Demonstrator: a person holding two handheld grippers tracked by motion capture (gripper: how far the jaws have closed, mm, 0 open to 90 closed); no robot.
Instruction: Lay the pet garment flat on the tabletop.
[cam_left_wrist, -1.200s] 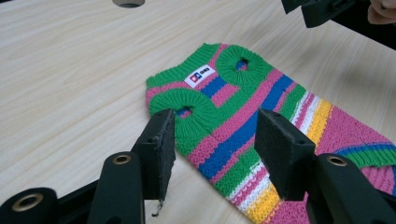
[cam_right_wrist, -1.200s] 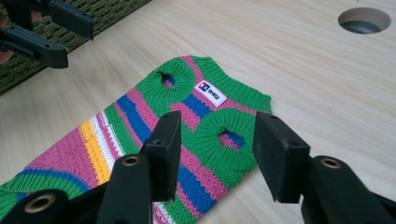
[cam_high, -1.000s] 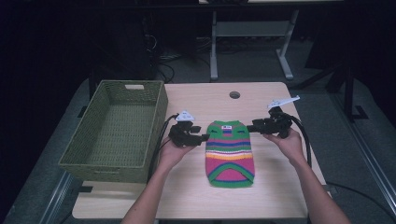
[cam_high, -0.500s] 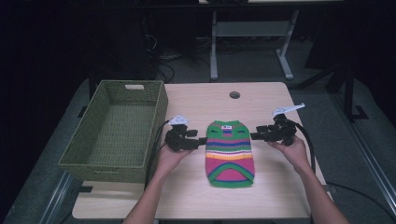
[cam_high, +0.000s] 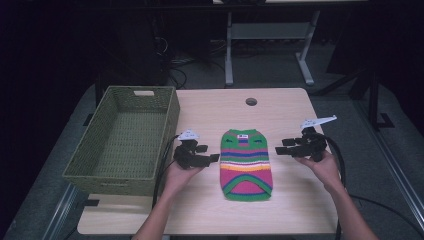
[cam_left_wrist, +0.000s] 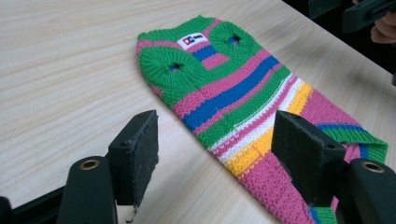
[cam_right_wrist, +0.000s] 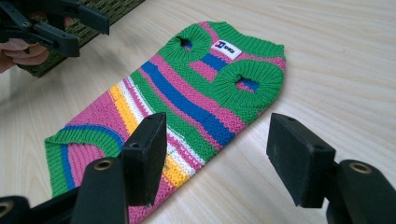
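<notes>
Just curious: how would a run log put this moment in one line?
sweater: flat on table | left gripper: open, beside it | right gripper: open, beside it

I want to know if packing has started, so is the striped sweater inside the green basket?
No, the striped sweater lies flat on the table, beside the green basket.

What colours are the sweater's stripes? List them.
Sweater: green, pink, blue, white, yellow; clearest in the left gripper view.

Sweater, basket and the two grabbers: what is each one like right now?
Striped sweater: lying flat on the table, not held.
Green basket: upright, nothing in it.
Left gripper: jaws just opened, beside the sweater, holding nothing.
Right gripper: jaws just opened, beside the sweater, holding nothing.
</notes>
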